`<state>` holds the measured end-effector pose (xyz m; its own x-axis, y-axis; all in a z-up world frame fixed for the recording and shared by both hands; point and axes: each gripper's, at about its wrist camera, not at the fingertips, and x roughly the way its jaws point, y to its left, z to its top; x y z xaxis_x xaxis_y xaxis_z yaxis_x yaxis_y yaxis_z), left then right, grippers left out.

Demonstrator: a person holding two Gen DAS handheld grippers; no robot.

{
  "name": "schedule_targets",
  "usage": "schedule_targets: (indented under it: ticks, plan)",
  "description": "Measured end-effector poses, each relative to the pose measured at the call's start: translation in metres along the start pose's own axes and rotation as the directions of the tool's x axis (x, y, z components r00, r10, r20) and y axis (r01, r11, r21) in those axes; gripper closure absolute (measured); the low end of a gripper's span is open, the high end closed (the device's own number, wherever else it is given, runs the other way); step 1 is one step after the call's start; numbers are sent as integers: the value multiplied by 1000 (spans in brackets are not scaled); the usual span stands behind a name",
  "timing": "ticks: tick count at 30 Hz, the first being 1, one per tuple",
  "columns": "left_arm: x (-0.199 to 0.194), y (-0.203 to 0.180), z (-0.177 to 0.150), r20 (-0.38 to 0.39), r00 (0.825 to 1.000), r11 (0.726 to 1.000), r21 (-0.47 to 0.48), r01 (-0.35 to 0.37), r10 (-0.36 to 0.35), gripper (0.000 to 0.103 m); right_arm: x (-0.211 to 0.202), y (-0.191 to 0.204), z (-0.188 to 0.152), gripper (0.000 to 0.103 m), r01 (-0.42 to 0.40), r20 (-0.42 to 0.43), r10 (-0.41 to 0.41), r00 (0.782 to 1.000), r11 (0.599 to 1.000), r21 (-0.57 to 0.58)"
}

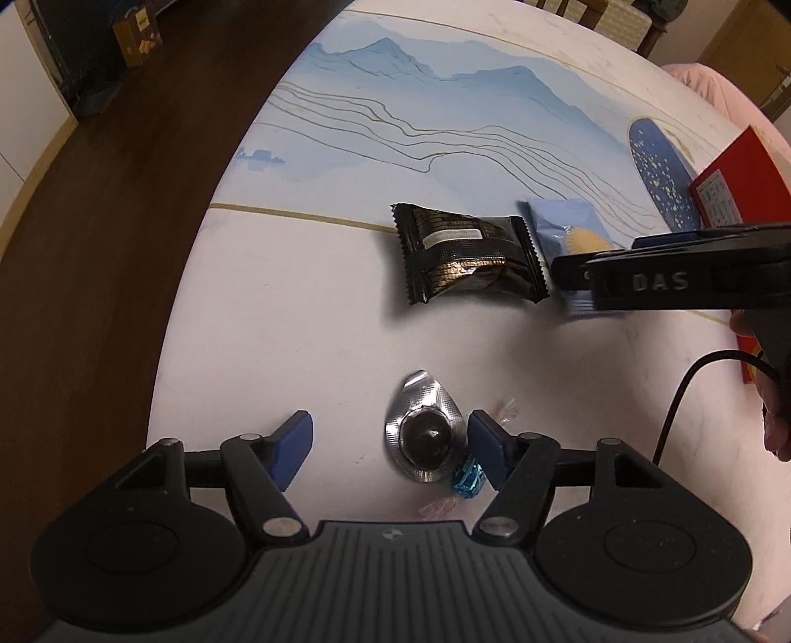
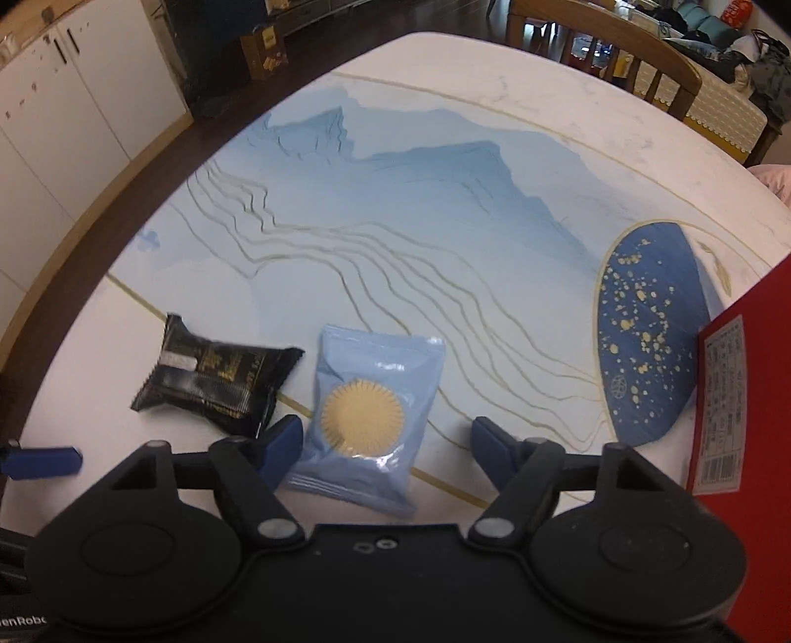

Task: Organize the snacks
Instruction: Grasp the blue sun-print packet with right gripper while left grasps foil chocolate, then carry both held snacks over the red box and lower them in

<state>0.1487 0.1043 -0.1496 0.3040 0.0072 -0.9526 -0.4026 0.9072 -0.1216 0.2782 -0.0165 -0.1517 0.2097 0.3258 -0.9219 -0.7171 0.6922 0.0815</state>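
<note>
Below, the left tool (image 1: 390,445) stands spread over the table (image 1: 296,321), its pads on either side of a foil chocolate (image 1: 424,437) without pressing it; a blue candy (image 1: 467,477) lies just beside the right pad. Likewise, the right tool (image 2: 385,442) is spread around a blue packet (image 2: 368,415), gripping nothing. A black packet (image 2: 217,373) lies beside it, a red box (image 2: 746,445) at the right.

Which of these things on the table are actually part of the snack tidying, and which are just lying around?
Part of the job: black snack packet; light blue snack packet; silver foil chocolate; small blue candy.

Just lying about: red box; brown box on the floor; wooden chair.
</note>
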Motion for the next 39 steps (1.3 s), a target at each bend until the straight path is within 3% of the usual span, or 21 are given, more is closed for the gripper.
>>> schedule_targets:
  ticks: [4, 9, 11, 13, 26, 34, 39]
  plan:
    - [-1, -9, -5, 15, 999, 999, 42, -28, 28, 41, 1, 6, -2, 34, 26, 20, -25, 999, 999, -33]
    - [-4, -13, -11, 40, 996, 994, 78, -77, 74, 54, -2, 6, -5, 53, 33, 48, -31, 998, 998, -45]
    - [-5, -13, -12, 48, 996, 994, 79, -75, 71, 65, -4, 6, -7, 56, 33, 56, -31, 998, 998, -44]
    - [-6, -12, -13, 52, 996, 995, 69, -73, 70, 71, -5, 5, -9, 56, 36, 58, -34, 998, 999, -33]
    - [-14, 7, -16, 32, 999, 1000, -25, -12, 13, 72, -39, -9, -44, 57, 20, 76, -23, 997, 999, 30]
    - [-43, -1, -14, 66, 998, 1000, 6, 19, -20, 72, -88, -26, -63, 57, 12, 115, -19, 993, 998, 69]
    - [-64, -20, -10, 71, 994, 996, 47, 75, -79, 72, -125, -43, -72, 57, 8, 140, -23, 990, 994, 105]
